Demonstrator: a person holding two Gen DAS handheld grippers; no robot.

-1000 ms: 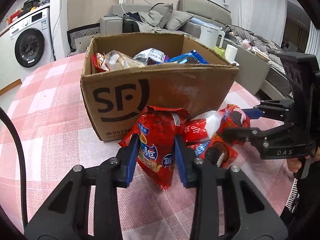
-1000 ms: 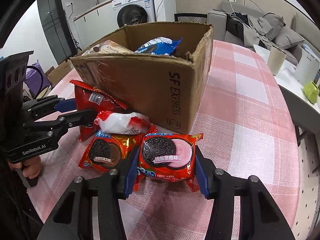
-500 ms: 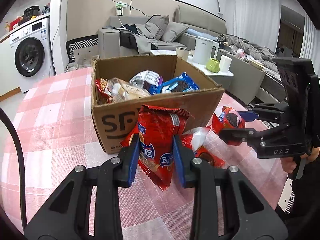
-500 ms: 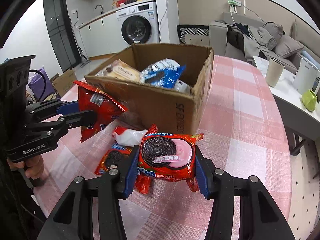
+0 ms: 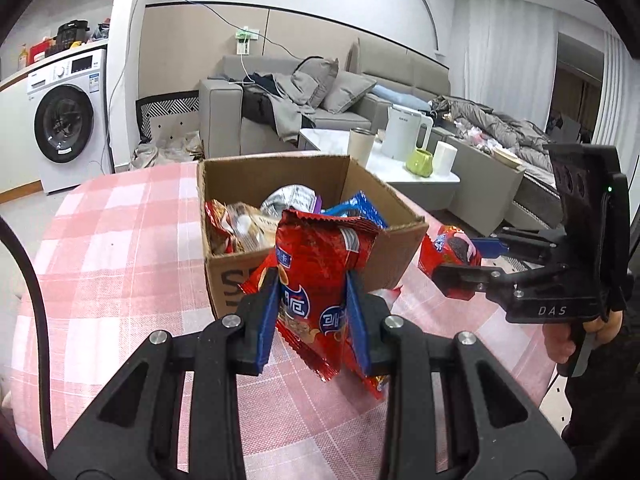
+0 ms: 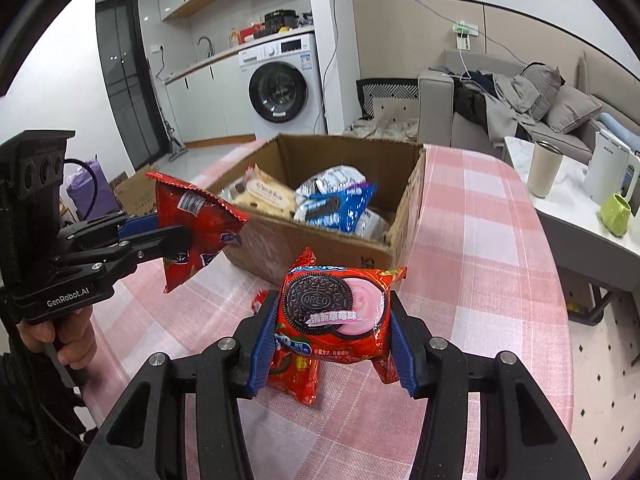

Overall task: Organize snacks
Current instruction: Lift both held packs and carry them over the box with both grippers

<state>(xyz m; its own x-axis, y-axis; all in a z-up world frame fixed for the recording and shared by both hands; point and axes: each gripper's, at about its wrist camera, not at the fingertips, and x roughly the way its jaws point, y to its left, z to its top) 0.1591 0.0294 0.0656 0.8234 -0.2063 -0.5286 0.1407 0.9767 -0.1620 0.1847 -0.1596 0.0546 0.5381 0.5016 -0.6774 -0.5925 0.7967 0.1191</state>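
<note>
Fingers of the left gripper [image 5: 312, 316] are pinched tight across the middle of a red snack bag [image 5: 320, 280], which hangs clear of the tabletop [image 5: 120, 240] just in front of the cardboard box [image 5: 400, 236]. Those of the right gripper [image 6: 330, 336] are clamped at a moderate width on a strawberry Oreo pack [image 6: 336, 312], also lifted off the cloth, near the box's front corner. One or two more red packets [image 6: 292, 376] lie on the pink checked cloth below it, by the front wall of the box. Inside the box sit a blue Oreo pack [image 6: 340, 210], a pale pastry packet [image 6: 266, 196] and a silver wrapper [image 5: 294, 200], filling much of the floor. The step in hand looks like carrying both packs over the rim and dropping them in. To do it well, each pack's lower edge should clear the cardboard wall before any move forward, since the red bag's tail dangles low. Release one hand at a time over a free gap so the grippers do not collide above the opening.
</note>
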